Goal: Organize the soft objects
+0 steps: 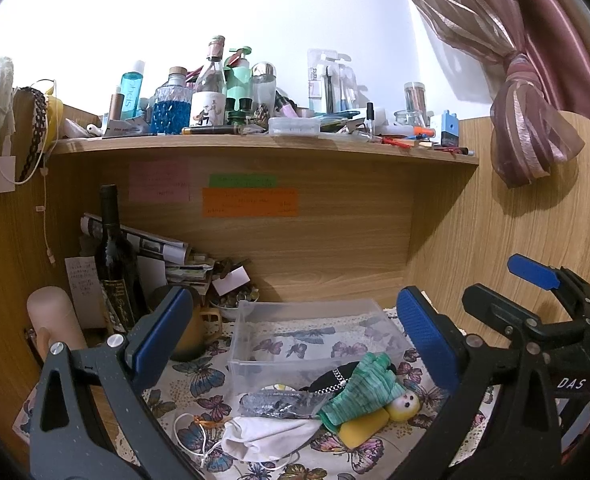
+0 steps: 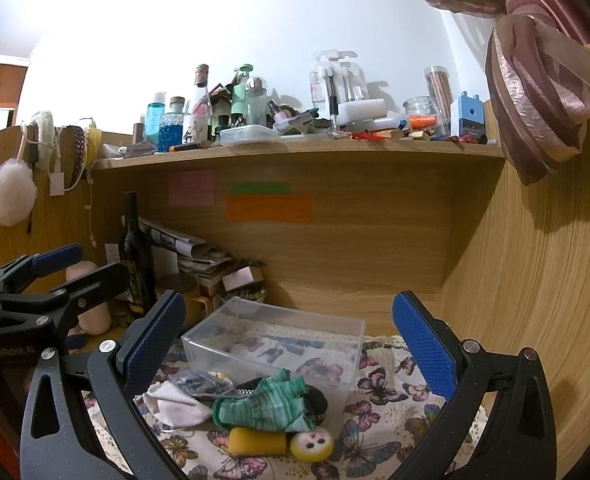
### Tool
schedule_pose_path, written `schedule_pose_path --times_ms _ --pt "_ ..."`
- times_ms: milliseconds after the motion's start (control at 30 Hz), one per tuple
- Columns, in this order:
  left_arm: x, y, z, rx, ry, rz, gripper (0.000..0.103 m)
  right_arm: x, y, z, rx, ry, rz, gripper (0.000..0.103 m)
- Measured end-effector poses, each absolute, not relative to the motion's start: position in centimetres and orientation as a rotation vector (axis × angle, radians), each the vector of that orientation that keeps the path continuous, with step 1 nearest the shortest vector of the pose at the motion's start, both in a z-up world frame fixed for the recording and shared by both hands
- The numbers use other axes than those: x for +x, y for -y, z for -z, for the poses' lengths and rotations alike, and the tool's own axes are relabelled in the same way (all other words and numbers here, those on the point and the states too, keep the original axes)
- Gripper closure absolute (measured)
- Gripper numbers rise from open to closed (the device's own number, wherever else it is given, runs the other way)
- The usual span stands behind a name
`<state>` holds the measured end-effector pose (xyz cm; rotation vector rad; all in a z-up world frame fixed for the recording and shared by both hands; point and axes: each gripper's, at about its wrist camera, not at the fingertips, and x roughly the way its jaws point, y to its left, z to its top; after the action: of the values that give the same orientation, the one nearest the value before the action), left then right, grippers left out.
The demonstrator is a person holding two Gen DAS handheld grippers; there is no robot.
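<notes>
Your left gripper (image 1: 291, 336) and right gripper (image 2: 289, 344) both gape wide, holding nothing, above the soft pile: yellow toy (image 2: 281, 442), green glove (image 2: 269, 402), white mask (image 1: 263, 438); the clear box (image 2: 275, 340) sits just behind on the table (image 2: 391, 400)

One clear bin (image 1: 255, 354), one green glove (image 1: 359, 390), one white mask (image 1: 263, 436), two yellow sponges (image 1: 365, 424).
</notes>
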<state>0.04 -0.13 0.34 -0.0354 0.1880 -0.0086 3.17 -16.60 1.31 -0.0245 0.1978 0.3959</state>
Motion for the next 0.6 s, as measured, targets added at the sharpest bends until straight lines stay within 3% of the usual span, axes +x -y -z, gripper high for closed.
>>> schedule_pose_path --times_ms 600 --pt "0.35 0.32 0.23 -0.042 -0.189 0.034 0.000 3.28 16.97 -1.15 -0.022 -0.206 -0.402 0.000"
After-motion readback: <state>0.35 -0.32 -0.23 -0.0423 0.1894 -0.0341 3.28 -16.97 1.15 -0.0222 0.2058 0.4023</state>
